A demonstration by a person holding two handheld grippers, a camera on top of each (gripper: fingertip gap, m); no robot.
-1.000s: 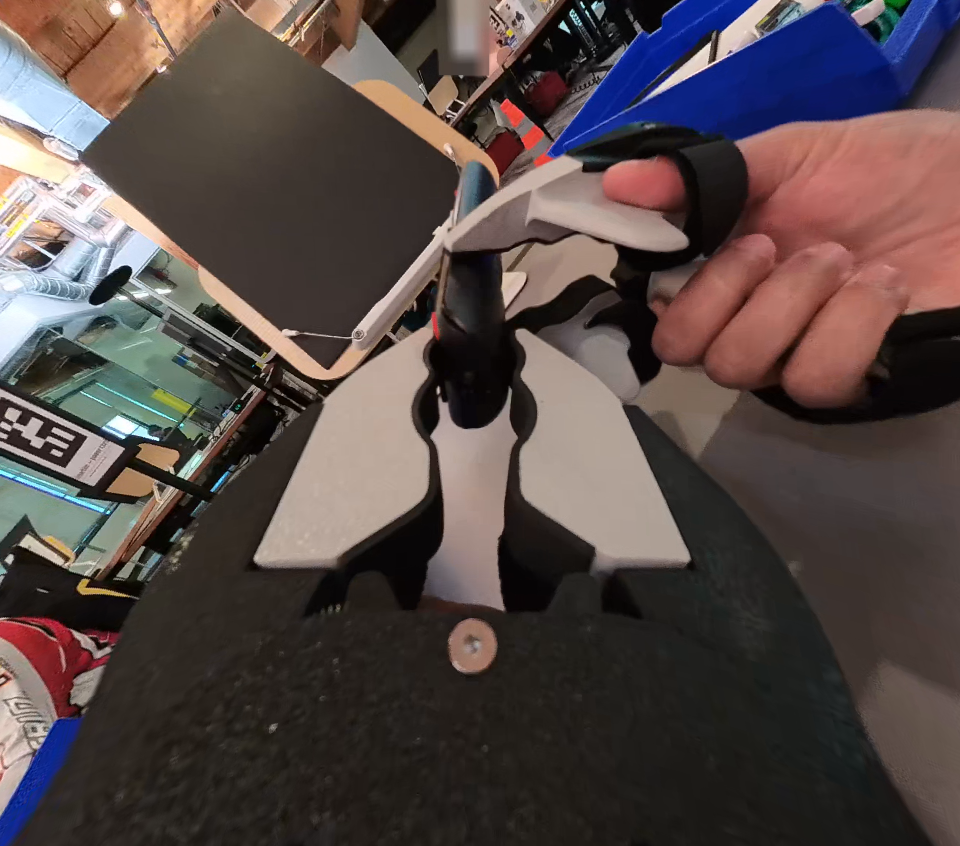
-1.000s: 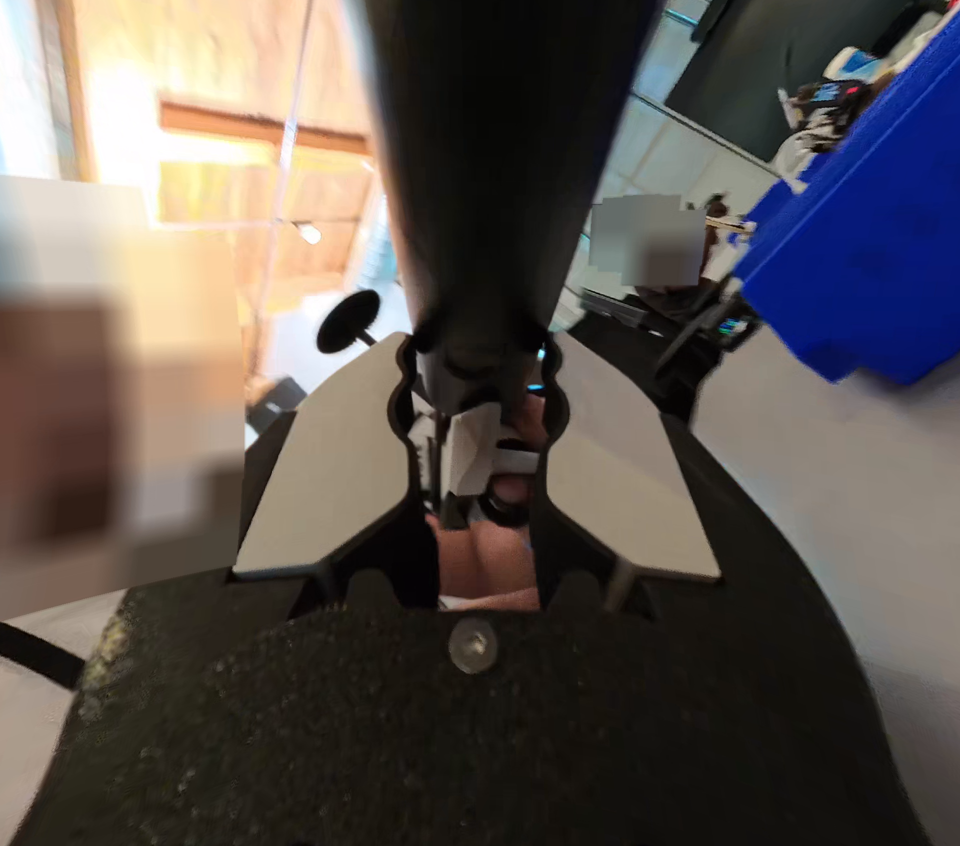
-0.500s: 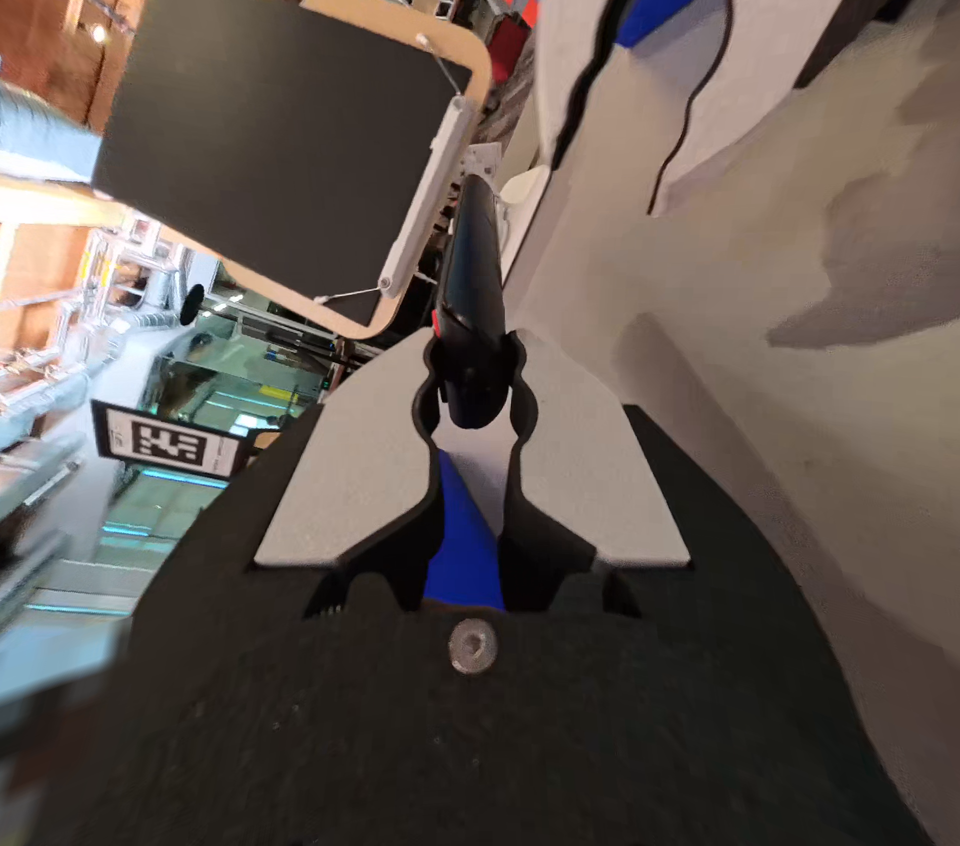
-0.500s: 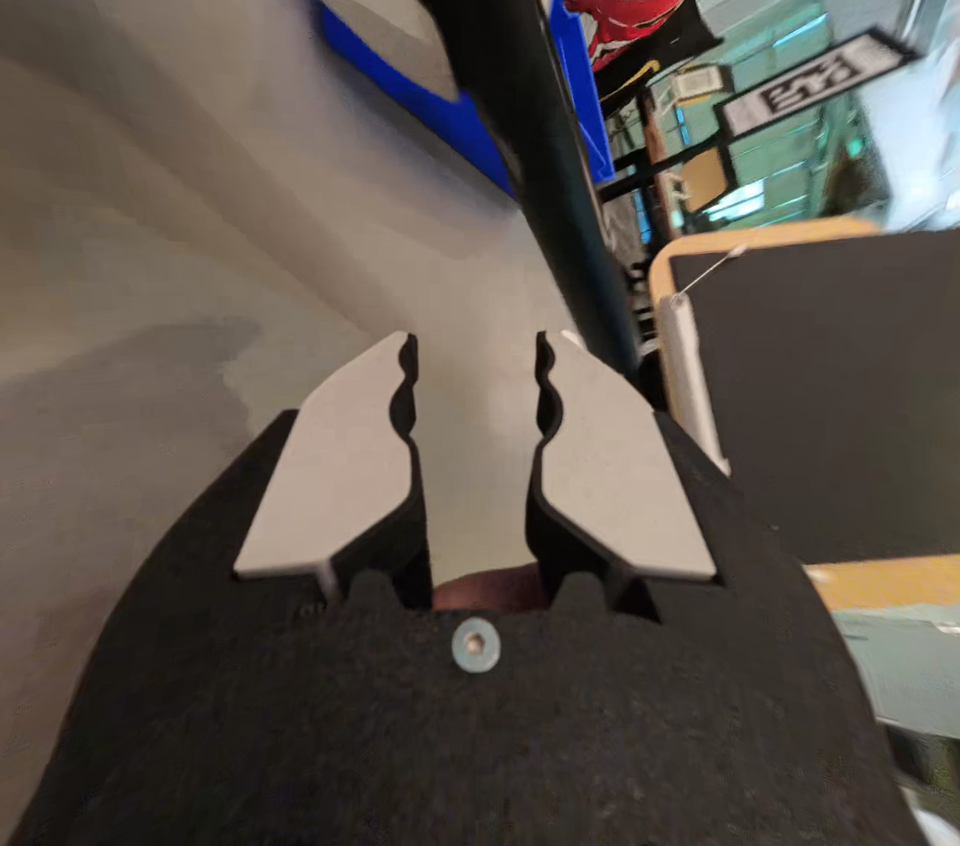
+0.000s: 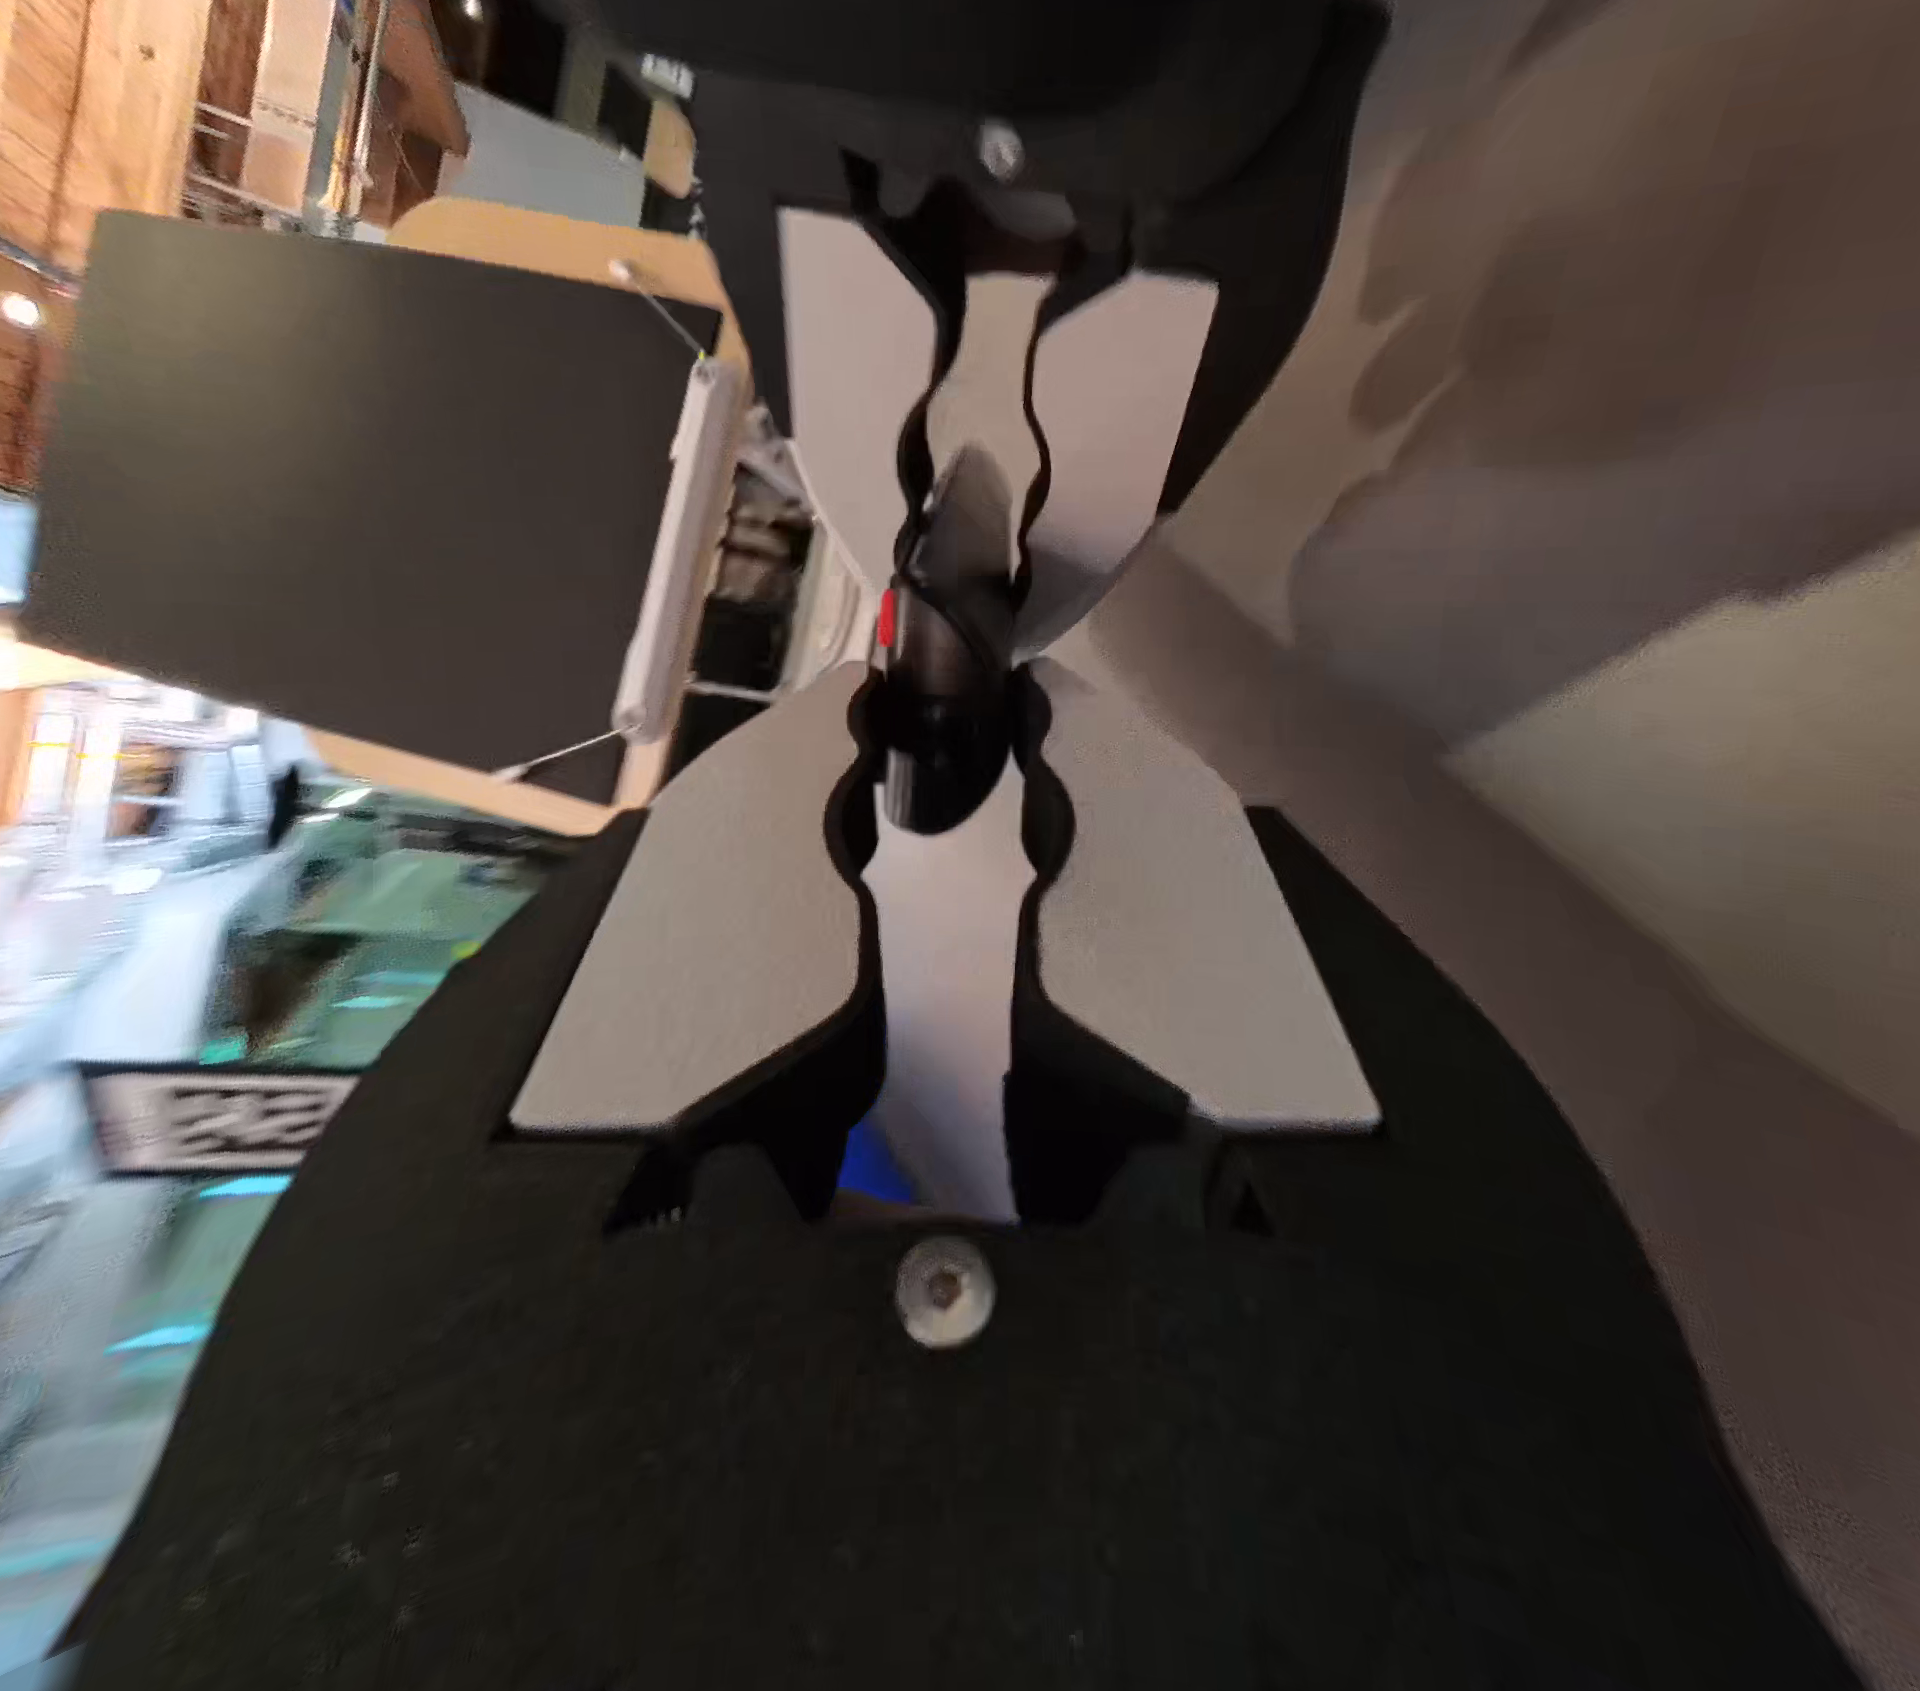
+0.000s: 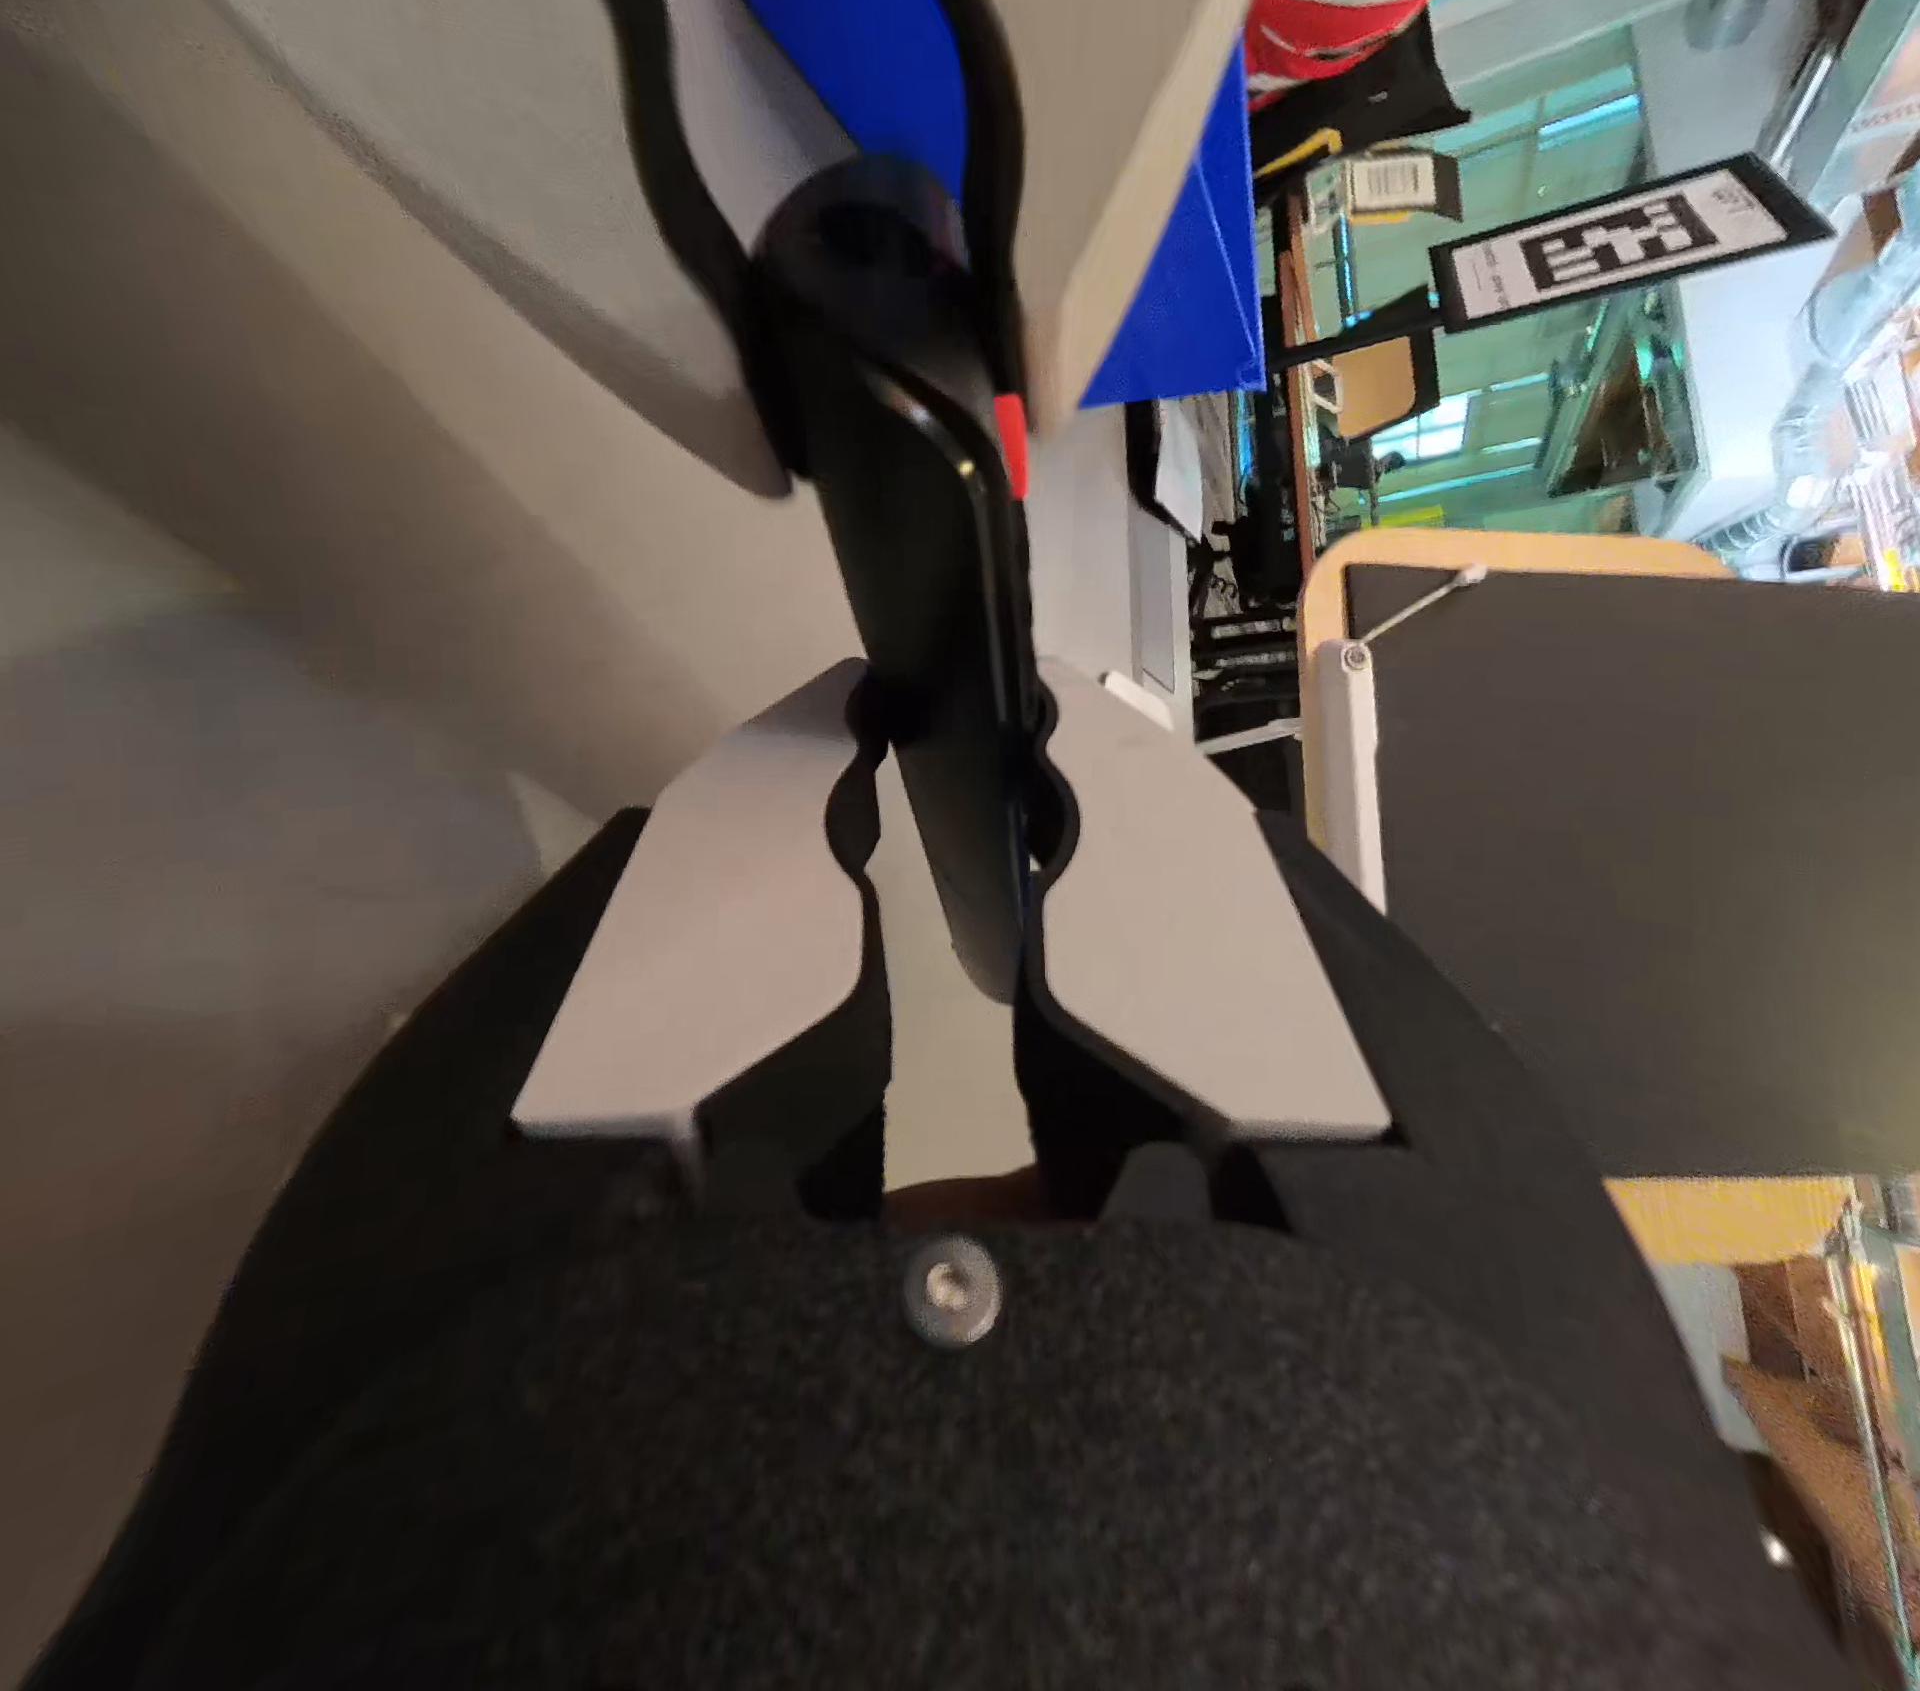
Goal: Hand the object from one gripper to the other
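Note:
A black pen-like object (image 5: 943, 685) with a small red mark is held in the air between both grippers. In the left wrist view my left gripper (image 5: 940, 732) is shut on its near end. My right gripper (image 5: 966, 545) faces it from above, with its fingers closed around the far end. In the right wrist view the object (image 6: 925, 581) runs from my right gripper (image 6: 951, 742), which is shut on it, up to the left gripper (image 6: 883, 353), which clamps the other end. Both pairs of pads touch the object.
A grey table surface (image 5: 1558, 498) lies to one side. A black board with a wooden rim (image 5: 343, 478) stands close by and also shows in the right wrist view (image 6: 1662, 862). A blue bin (image 6: 1174, 270) sits behind the left gripper.
My right gripper was open beside the object half a second ago; it has moved onto the free end and closed on it. My left gripper stayed shut on its end throughout.

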